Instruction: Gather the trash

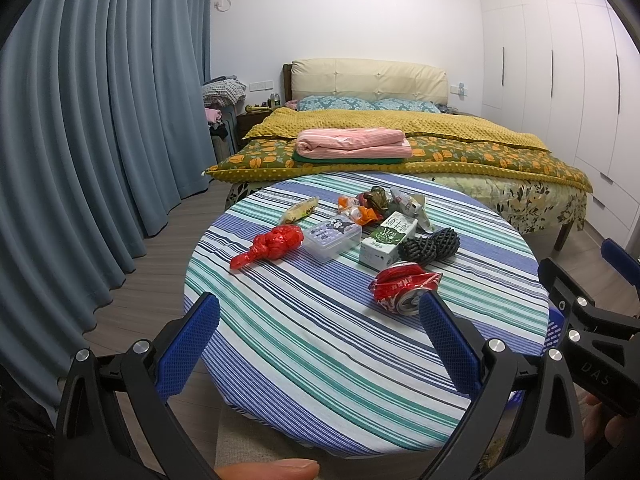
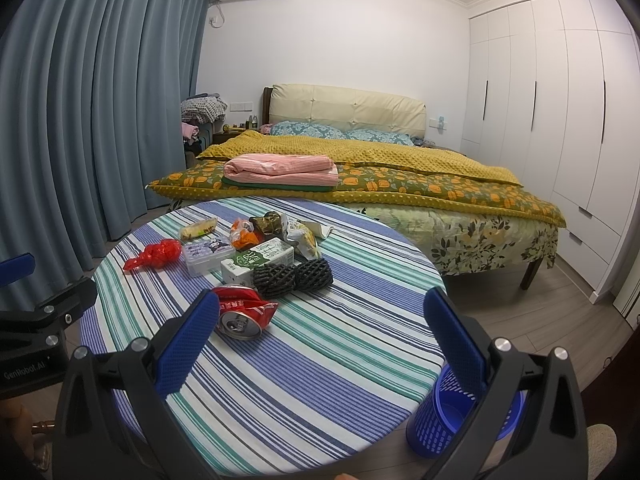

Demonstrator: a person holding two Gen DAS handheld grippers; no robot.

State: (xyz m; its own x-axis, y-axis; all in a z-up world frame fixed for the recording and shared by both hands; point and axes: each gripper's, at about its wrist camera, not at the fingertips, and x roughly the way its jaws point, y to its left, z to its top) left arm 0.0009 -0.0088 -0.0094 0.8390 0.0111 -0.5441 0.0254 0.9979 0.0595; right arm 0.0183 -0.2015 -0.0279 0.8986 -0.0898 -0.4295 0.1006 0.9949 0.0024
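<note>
On the bench (image 2: pixel 320 360) all trash still lies uncollected: crushed can (image 2: pixel 242 312), milk carton (image 2: pixel 258 262), wrappers. Blue bin (image 2: pixel 448 424) looks empty. Both grippers' jaws open, holding nothing.

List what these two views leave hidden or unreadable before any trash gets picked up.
- Blue bin: right wrist view, partly behind the right gripper; contents unseen.
- Crushed can: left wrist view, edge behind the left gripper.
- Milk carton: print too small.
</note>
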